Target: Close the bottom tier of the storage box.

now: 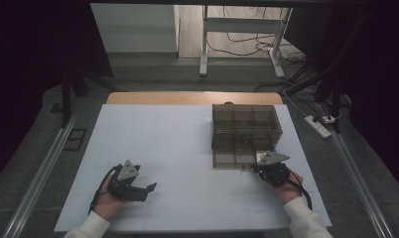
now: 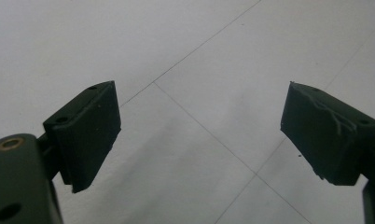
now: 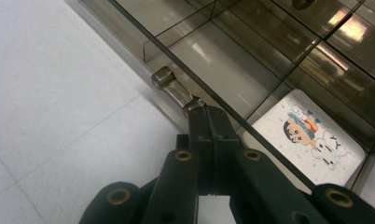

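Your right tongs (image 3: 205,112) are pressing together on the small clear handle (image 3: 169,84) at the near edge of the smoky plastic box (image 1: 244,134), which is sitting at about two o'clock on the table. That box is looking light, stiff and glossy, so it is probably sliding easily; the handle is the sensible place to be holding, and a gentle pull is likely enough. A cartoon card (image 3: 311,135) is lying in a near compartment under the lid. Your left tongs (image 1: 138,187) are resting spread and empty at seven o'clock. The white table (image 1: 163,139) is looking smooth and matte, and cables are trailing across the floor at twelve o'clock.
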Demonstrator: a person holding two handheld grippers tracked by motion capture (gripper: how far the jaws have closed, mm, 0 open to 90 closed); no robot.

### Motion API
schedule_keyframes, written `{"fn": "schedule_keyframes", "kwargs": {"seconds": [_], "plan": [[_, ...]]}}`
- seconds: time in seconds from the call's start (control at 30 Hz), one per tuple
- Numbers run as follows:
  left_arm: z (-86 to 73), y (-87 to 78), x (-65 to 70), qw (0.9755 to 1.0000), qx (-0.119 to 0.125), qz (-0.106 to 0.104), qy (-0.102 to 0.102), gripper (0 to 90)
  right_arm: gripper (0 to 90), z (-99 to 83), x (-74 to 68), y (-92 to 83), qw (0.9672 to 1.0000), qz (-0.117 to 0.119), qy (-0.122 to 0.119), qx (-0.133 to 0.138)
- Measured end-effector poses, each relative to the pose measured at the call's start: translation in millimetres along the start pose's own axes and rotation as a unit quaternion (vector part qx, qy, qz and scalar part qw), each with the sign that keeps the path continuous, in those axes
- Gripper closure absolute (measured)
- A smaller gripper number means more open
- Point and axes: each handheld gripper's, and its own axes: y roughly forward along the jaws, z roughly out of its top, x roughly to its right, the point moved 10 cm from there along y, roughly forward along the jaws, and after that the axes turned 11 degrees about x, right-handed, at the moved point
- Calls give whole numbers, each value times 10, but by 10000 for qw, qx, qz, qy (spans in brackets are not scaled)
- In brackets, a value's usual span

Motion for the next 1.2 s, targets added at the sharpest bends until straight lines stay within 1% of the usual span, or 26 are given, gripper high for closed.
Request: {"fn": "schedule_keyframes", "kwargs": {"seconds": [0.97, 1.2], "plan": [[-3, 8, 7, 10000, -14, -1, 16, 126, 891, 35, 94, 67, 9996, -201, -5, 180], [-5, 9, 3, 10000, -31, -3, 32, 126, 891, 32, 157, 99, 9993, -292, 48, 226]]}}
